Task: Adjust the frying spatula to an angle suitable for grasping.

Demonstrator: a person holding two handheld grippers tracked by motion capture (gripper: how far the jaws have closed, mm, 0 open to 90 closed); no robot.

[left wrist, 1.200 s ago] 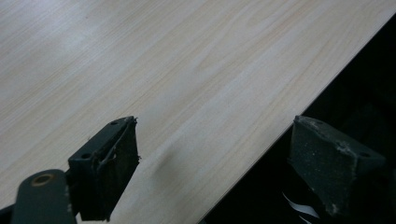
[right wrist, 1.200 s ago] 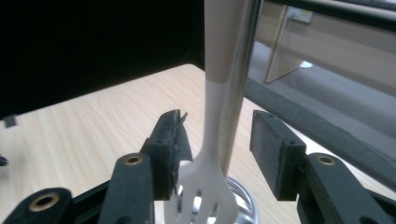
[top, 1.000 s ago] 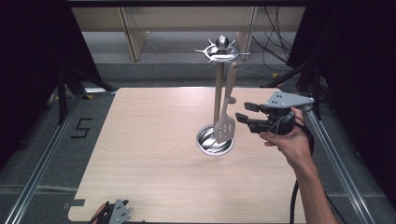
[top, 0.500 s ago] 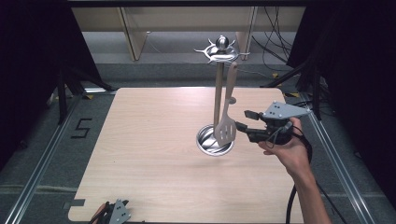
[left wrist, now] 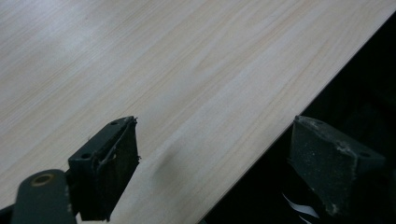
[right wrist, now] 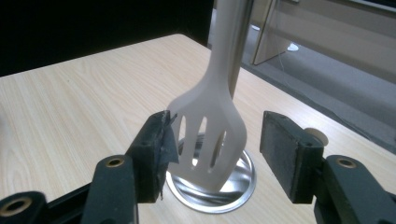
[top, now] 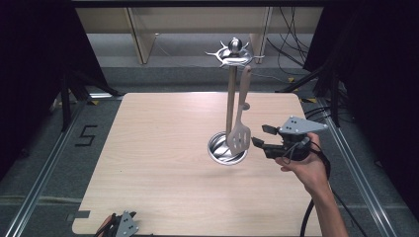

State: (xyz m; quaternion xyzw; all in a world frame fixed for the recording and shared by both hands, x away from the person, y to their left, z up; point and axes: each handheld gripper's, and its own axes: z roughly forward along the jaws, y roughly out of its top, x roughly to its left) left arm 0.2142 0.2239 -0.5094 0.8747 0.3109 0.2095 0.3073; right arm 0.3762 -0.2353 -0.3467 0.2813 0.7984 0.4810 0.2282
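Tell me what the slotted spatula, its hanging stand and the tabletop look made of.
Pale beige slotted spatula: probably plastic or nylon, matte, no glare. Shiny silver stand with round base: polished metal, likely steel, with mirror-like reflections. Light wood-grain table: wood or laminate with a printed grain, smooth with a soft sheen; which one is unclear.

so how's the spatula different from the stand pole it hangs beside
The spatula is pale matte plastic; the stand pole is shiny metal. The spatula widens into a flat slotted blade; the pole stays a slim round rod. The spatula hangs clear above the round base; the pole stands in it. Both are upright.
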